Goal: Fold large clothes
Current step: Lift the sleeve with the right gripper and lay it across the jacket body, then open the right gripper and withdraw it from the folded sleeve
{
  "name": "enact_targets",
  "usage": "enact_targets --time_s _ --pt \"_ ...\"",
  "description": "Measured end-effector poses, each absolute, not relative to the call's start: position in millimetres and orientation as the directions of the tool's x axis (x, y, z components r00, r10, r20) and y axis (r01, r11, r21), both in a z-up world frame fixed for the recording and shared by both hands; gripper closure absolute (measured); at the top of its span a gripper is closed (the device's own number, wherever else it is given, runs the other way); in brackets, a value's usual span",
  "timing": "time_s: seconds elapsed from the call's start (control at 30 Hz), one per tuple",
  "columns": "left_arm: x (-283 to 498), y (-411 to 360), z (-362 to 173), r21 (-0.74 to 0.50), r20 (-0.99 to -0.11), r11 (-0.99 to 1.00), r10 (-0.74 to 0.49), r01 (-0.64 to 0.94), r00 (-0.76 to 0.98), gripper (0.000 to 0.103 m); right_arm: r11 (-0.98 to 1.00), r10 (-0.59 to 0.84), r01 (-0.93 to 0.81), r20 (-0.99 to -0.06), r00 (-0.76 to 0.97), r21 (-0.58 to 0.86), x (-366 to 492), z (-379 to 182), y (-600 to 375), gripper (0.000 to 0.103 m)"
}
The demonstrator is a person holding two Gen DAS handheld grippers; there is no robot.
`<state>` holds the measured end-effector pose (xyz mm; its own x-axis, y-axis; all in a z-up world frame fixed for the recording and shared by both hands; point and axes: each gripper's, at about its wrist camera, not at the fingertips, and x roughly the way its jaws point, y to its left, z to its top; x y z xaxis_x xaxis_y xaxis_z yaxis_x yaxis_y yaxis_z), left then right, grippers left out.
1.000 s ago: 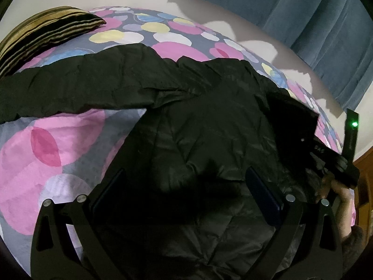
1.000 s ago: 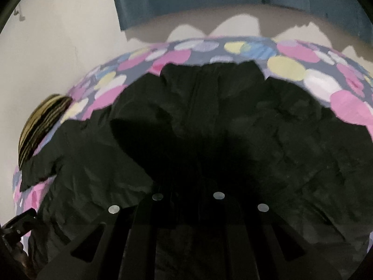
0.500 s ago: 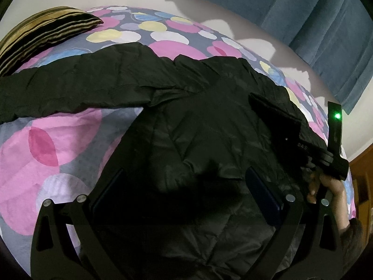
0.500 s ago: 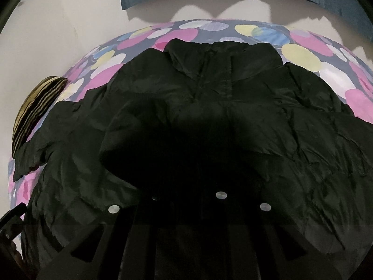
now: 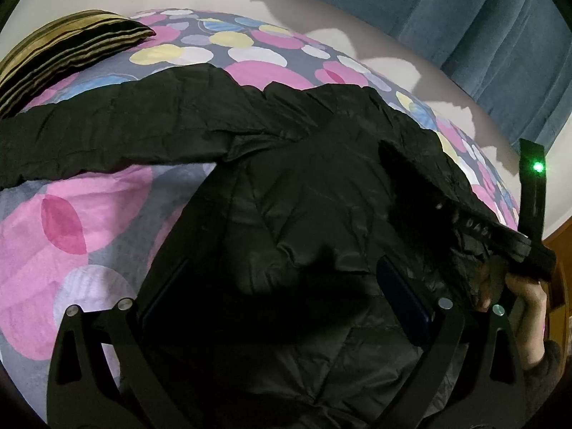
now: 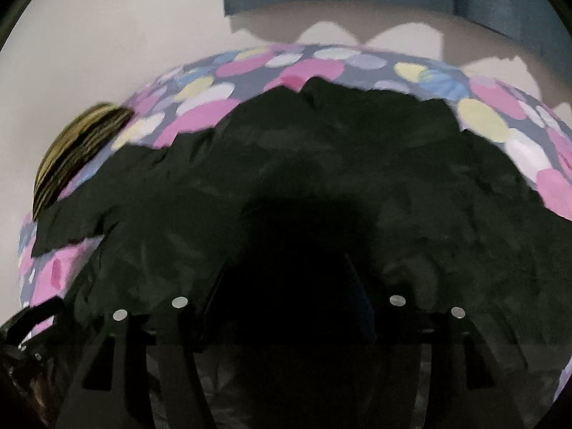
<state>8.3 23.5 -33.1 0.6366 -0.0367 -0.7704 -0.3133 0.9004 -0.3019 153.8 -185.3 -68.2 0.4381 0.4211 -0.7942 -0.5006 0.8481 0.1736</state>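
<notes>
A large black quilted jacket (image 5: 304, 193) lies spread on a bed with a spotted pink and grey cover (image 5: 71, 221); it also fills the right wrist view (image 6: 321, 178). One sleeve (image 5: 107, 132) stretches out to the left. My left gripper (image 5: 282, 286) is open, its fingers wide apart over the jacket's lower body. My right gripper (image 6: 289, 286) is open just above the jacket's middle. It also shows in the left wrist view (image 5: 500, 236), at the jacket's right side with a green light.
A striped gold and black pillow (image 5: 64, 53) lies at the bed's far left corner, also in the right wrist view (image 6: 75, 146). A blue curtain (image 5: 464, 18) hangs on the pale wall behind the bed. A wooden edge (image 5: 561, 243) shows at the right.
My right gripper's fingers were close together on a jacket fold; now they stand apart and the jacket lies flatter. The left gripper has barely moved.
</notes>
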Motion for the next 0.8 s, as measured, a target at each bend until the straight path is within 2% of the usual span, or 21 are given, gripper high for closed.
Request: enact_targets --time_s 0.1,0.17,0.33,0.43,0.57,0.7,0.8 --pt "8 23 -33 -0.303 -0.77 0.9 -0.038 -0.312 0.637 0.002 0.839 0.405 -0.513 -0.838 0.366 0.181 161 -86 -176 0.038" --pt "8 23 -33 -0.303 -0.77 0.901 -0.039 -0.311 0.637 0.002 0.83 0.421 -0.522 -0.835 0.354 0.197 161 -90 -177 0.037" --pt "9 23 -34 -0.305 -0.769 0.904 -0.048 -0.3 0.637 0.002 0.766 0.591 -0.496 -0.751 0.295 0.409 160 -59 -222 0.037" --pt "9 24 -34 -0.31 -0.768 0.903 -0.054 -0.297 0.638 0.002 0.779 0.606 -0.457 -0.703 0.373 0.429 160 -33 -284 0.037" --pt "9 25 -35 -0.314 -0.767 0.902 -0.059 -0.295 0.639 0.002 0.869 0.494 -0.304 -0.7 0.515 0.39 175 -25 -380 0.037" --pt "11 24 -37 -0.314 -0.768 0.904 -0.063 -0.289 0.637 0.002 0.916 0.337 -0.015 -0.749 0.571 0.401 202 -60 -479 0.039" --pt "11 23 -38 -0.305 -0.77 0.908 -0.058 -0.287 0.635 0.002 0.861 0.399 0.073 -0.758 0.516 0.503 219 -97 -511 0.049"
